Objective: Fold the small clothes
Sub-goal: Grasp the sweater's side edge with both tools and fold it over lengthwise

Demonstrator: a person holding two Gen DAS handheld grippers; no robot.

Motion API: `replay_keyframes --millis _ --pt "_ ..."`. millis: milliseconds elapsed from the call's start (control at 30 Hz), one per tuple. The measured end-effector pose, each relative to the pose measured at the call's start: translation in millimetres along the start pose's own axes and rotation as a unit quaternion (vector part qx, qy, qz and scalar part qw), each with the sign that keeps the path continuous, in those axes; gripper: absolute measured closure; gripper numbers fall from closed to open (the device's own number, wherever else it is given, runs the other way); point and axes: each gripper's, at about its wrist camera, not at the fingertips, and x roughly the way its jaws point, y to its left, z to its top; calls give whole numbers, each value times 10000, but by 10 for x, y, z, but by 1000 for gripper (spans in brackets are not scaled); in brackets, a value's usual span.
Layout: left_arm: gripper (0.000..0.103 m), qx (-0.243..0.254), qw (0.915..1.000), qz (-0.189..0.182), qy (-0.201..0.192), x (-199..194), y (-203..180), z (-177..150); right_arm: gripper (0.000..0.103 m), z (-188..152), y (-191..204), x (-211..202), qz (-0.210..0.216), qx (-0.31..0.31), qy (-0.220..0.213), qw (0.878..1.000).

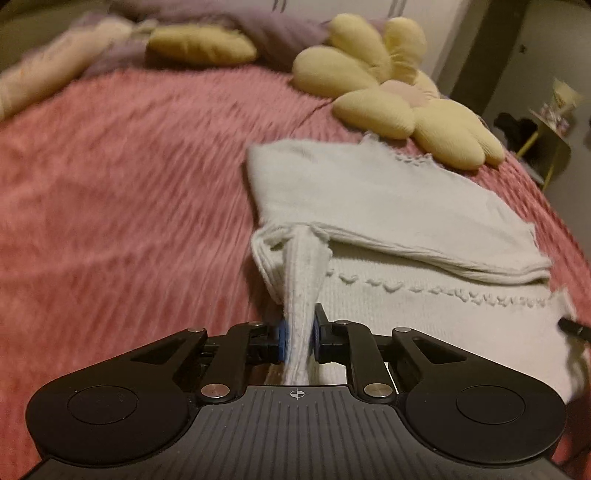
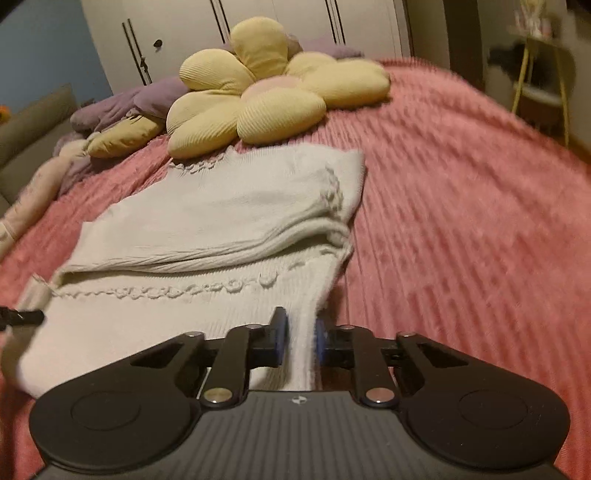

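Observation:
A white knitted garment lies partly folded on the pink bedspread, its far part doubled over the near part. My left gripper is shut on the garment's near left corner and lifts it. My right gripper is shut on the near right corner of the same garment. The tip of the right gripper shows at the right edge of the left wrist view. The left gripper's tip shows at the left edge of the right wrist view.
A yellow flower-shaped cushion lies just beyond the garment, also in the right wrist view. Purple and cream pillows lie at the bed's head. A small yellow side table stands beside the bed. White wardrobe doors stand behind.

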Motion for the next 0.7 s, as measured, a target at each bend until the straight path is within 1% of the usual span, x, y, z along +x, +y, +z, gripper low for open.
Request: replay_keyframes --millis 67,100,167,267,367,400,433,467,567,600,667,700 --pt "87 283 9991 252 -191 -85 -111 3 94 -12 76 -70 -92 -207 -147 9996" --pt "88 374 9983 314 -304 -135 -155 -6 94 -13 105 -105 -126 -275 -214 9993" --pt "89 519 9967 370 -504 -212 -220 -17 95 -23 149 -165 -121 -382 -349 9986" --pt "92 738 9931 474 -778 -308 -306 -43 95 -28 188 -210 -131 -489 -439 9978" --pt "92 961 9899 464 -928 -336 -370 -73 95 -35 194 -217 -127 -545 -479 9973" --pt "92 1008 9901 368 -909 -317 -382 -72 95 -40 188 -204 -141 -543 -463 9973" --pt "91 1034 9909 239 -824 -278 -384 -73 95 -47 177 -180 -133 -516 -414 9977" --pt "90 1029 9921 197 -692 -221 -381 -72 95 -58 162 -150 -129 -473 -345 9982" --pt "77 997 9944 84 -354 -26 -366 -93 94 -73 125 -40 -114 -374 -104 9992" --pt "71 1006 9946 84 -254 37 -367 -104 94 -77 117 -10 -127 -355 -47 9993" --pt "73 1011 9947 66 -188 98 -363 -114 94 -72 116 26 -127 -356 25 9993" --pt "79 1008 9948 48 -158 110 -360 -124 94 -71 122 29 -125 -383 22 9992"
